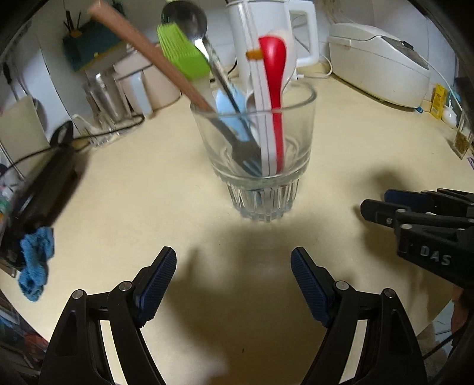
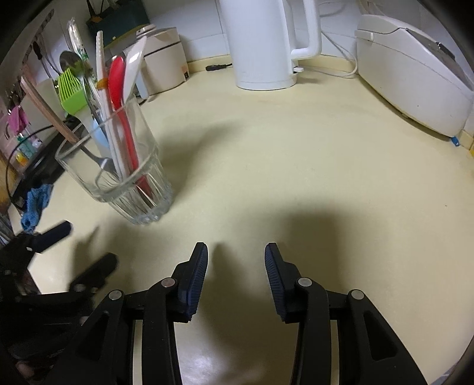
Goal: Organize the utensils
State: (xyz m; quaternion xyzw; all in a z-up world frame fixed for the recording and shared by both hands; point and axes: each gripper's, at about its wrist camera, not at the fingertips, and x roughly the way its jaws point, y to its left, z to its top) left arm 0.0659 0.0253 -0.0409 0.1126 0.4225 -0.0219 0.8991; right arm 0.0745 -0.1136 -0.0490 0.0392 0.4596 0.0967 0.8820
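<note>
Counter: a cream counter point(image 2: 296, 154) carries everything; its back edge meets the wall.
Glass: a clear glass point(image 1: 257, 154) stands upright on the counter, well in from the back edge, ahead of the left gripper and to the left in the right wrist view.
Utensils: all stand in the glass, leaning on its rim: a red spoon point(image 1: 275, 88), a white flat utensil point(image 1: 260, 112) just beside it, a metal spoon point(image 1: 185, 17) bowl up, a fork point(image 1: 246, 151) with its prongs down at the bottom, a green brush point(image 1: 180, 50), a brown wooden handle point(image 1: 148, 53) tilted left, and a pale blue piece point(image 1: 228, 112) behind the fork.
Left gripper: the left gripper point(image 1: 234, 284) hovers over bare counter just short of the glass, its jaws spread apart with nothing between them.
Right gripper: the right gripper point(image 2: 235, 278) hangs over bare counter to the right of the glass, jaws parted and empty.
Back edge: a white kettle point(image 2: 260, 44) stands at the back edge, a white rice cooker point(image 2: 414, 74) toward the back right corner, a beige canister point(image 2: 163, 62) left of the kettle.
Left edge: a blue cloth point(image 1: 35, 266) lies crumpled by a dark object, which is blurred.
</note>
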